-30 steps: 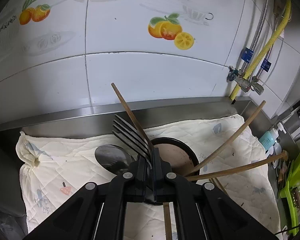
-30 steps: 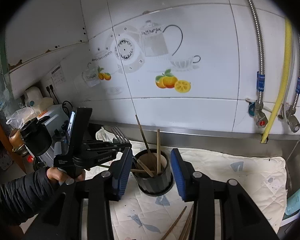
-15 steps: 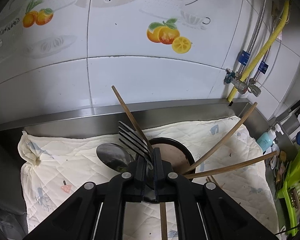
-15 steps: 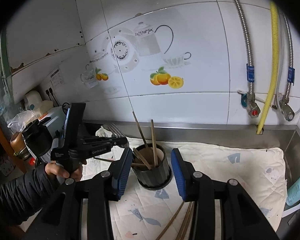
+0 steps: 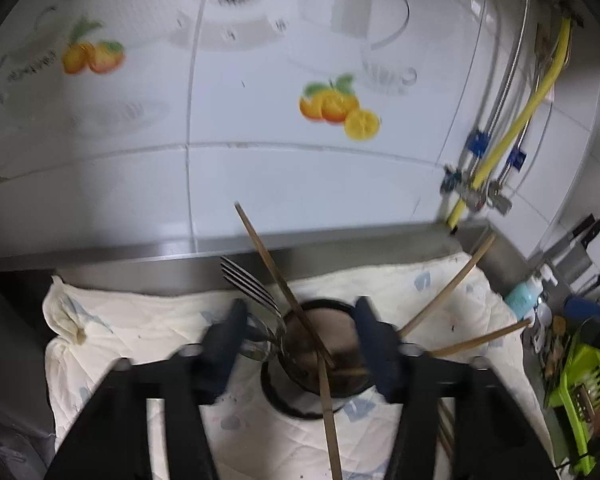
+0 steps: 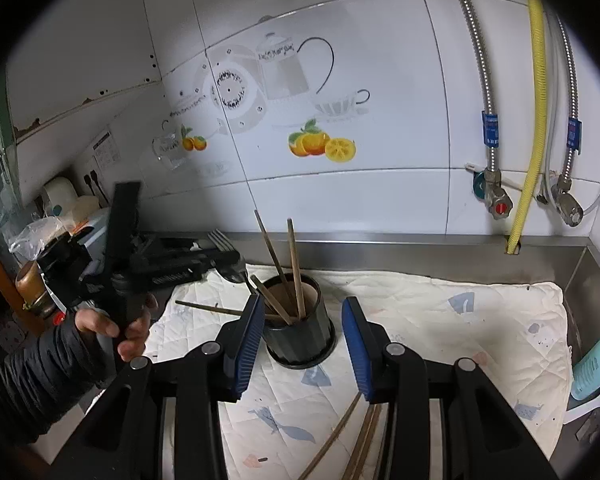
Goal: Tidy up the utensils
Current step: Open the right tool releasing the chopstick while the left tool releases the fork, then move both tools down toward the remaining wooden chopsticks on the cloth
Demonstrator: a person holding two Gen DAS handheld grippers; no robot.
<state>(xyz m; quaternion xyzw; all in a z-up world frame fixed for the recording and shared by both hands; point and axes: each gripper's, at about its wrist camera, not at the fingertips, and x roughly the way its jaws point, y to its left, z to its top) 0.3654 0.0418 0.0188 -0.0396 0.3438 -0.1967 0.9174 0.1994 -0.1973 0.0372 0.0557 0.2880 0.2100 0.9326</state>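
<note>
The left gripper (image 5: pixel 300 332) is opening its jaws right over the dark utensil cup (image 5: pixel 320 360); nothing is pinched between the pads, though the fork (image 5: pixel 252 284) and a spoon (image 5: pixel 256 340) stand just inside the left pad, handles down in the cup and heads leaning out toward the far left. The right gripper (image 6: pixel 304 336) hangs nearer, its blue pads (image 6: pixel 249 336) set at a middling width either side of the cup from where it looks, holding nothing and not touching the cup as far as I can tell. Inside the cup, several wooden chopsticks (image 6: pixel 292 268) lean at different angles, one long one slanting toward the far wall. More chopsticks (image 6: pixel 356 436) lie loose on the quilted cloth (image 6: pixel 460 320) near the right gripper, and another lies flat on the cloth to the left of the cup. The cloth covers a steel counter (image 6: pixel 420 240) backed by white tiles. The person's hand (image 6: pixel 128 328) grips the left tool at the far left. From here, I would worry about the fork: it leans heavily and sits close to the left pad, so a careless pull-away could catch the tines and tip it out, or rock the cup. The cloth is soft and rumpled, so a nudged cup might well topple and spill everything. The loose chopsticks are thin and lie flat, so picking them up could easily snag cloth instead.
</note>
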